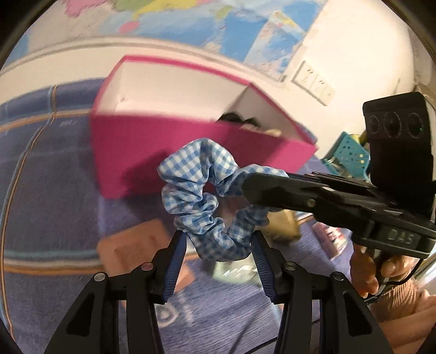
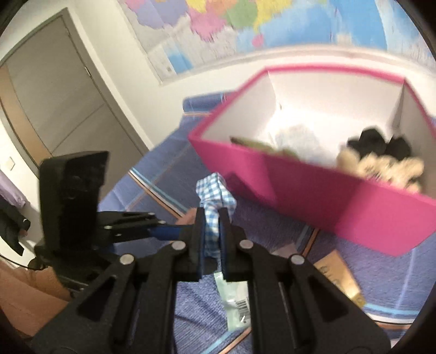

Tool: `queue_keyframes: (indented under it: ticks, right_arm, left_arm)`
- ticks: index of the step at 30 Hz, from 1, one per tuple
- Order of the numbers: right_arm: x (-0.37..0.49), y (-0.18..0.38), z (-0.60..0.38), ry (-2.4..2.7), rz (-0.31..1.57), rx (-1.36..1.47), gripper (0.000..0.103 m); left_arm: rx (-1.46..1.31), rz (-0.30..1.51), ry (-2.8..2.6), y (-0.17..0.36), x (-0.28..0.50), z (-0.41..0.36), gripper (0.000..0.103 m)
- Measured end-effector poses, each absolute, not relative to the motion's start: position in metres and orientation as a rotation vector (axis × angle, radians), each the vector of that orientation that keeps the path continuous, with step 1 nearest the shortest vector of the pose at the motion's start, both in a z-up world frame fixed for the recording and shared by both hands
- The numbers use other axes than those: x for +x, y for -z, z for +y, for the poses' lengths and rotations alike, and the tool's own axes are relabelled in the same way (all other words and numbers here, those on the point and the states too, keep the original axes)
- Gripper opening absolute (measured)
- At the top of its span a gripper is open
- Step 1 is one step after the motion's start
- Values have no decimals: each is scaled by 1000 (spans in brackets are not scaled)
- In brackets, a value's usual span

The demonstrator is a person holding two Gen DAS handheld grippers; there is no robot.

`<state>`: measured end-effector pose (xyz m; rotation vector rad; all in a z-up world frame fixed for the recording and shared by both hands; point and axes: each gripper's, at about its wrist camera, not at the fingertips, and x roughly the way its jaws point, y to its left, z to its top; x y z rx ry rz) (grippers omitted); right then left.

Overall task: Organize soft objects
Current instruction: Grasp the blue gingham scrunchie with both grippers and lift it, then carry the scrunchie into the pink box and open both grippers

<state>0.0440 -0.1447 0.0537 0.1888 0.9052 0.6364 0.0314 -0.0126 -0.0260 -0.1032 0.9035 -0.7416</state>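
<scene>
Right gripper [image 2: 211,217] is clamped narrow on a blue-checked scrunchie [image 1: 207,198], cloth pinched between its pads. In the left wrist view it enters from the right, tip on the scrunchie's right side. Left gripper [image 1: 218,239] stands wide; the scrunchie's lower loop hangs between its fingers [image 1: 177,261], and whether the pads touch the cloth cannot be told. Scrunchie is held in the air above the purple rug [image 1: 54,190], just in front of the pink box [image 1: 163,152] and outside it. Box is open-topped with white inner walls. Inside it, from the right wrist view: a black soft item [image 2: 378,144], a cream fluffy one [image 2: 381,168], a pale one [image 2: 297,141]. Below the scrunchie on the rug lie a clear packet with a barcode [image 2: 234,302] and a tan card [image 2: 338,275]. Map [image 2: 245,24] hangs on the wall behind. Frames are motion-blurred.
</scene>
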Motion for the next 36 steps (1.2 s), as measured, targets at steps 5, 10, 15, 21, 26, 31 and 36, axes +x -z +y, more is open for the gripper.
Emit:
queue_keyframes:
  ticks: [5, 10, 15, 21, 26, 31, 36]
  right_arm:
    - [32, -89, -166, -663, 823, 198, 10]
    - [32, -119, -188, -661, 748, 229, 10]
    - [43, -138, -208, -622, 710, 248, 10]
    - [63, -146, -231, -559, 687, 255, 10]
    - [88, -138, -254, -497, 707, 289, 10]
    - [115, -121, -272, -425, 750, 306, 11]
    - [140, -101, -280, -291, 813, 239, 25]
  left_arm:
    - [-104, 840, 820, -2, 32, -31, 49]
    - [-66, 786, 820, -24, 42, -47, 42]
    - [-21, 742, 807, -45, 63, -68, 37]
    - [25, 738, 788, -56, 94, -104, 35]
    - [43, 795, 772, -45, 126, -129, 35]
    - [81, 867, 710, -28, 152, -146, 39]
    - [136, 870, 650, -16, 151, -149, 53]
